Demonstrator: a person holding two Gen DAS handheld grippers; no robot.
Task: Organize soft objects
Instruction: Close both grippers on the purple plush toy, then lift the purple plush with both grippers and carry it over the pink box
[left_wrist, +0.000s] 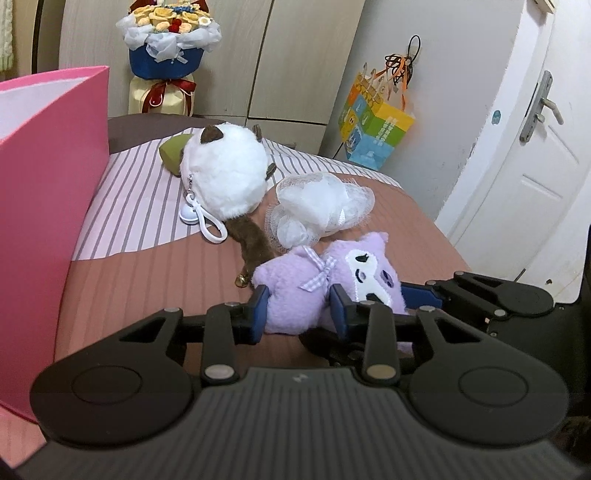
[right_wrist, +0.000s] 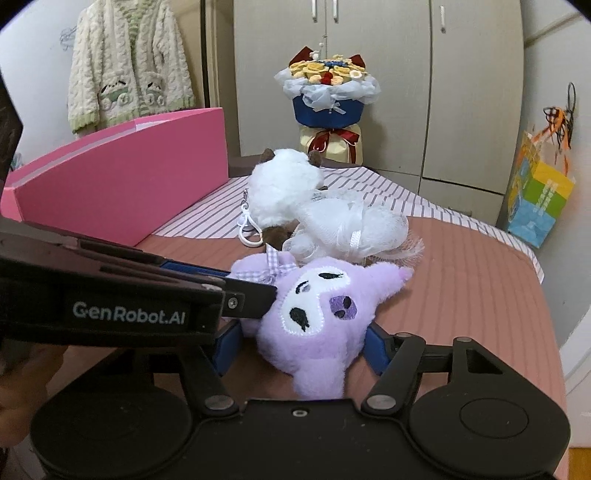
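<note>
Purple plush toy (right_wrist: 314, 321) was the one getting all the attention, lying on the bed (left_wrist: 155, 280) at the near end of the little pile. Both tools were on it at once: the left gripper (left_wrist: 300, 312) had its blue pads pressed into the body part with the gingham bow, so it looked clamped on the toy, and the right gripper (right_wrist: 303, 343) had a pad on either side of the head, fur bulging between them, so I'd call that one clamped too. From the right wrist view you could see the left tool reaching in across the frame and touching the toy's cheek.

Progress-wise, it looked like early days. The pink box (left_wrist: 48, 192) stood open on the left side of the bed, and from these angles I couldn't see inside it, so no idea if anything was in there. My guess was that's where the soft stuff was meant to go. Left on the bed: the white fluffy cat plush (left_wrist: 225, 173) with its keychain clip, the white mesh bath pouf (left_wrist: 321, 210) just beside it, and something green (left_wrist: 173, 153) poking out behind the cat. So at least three or four things to sort, plus the purple one not yet lifted.
</note>
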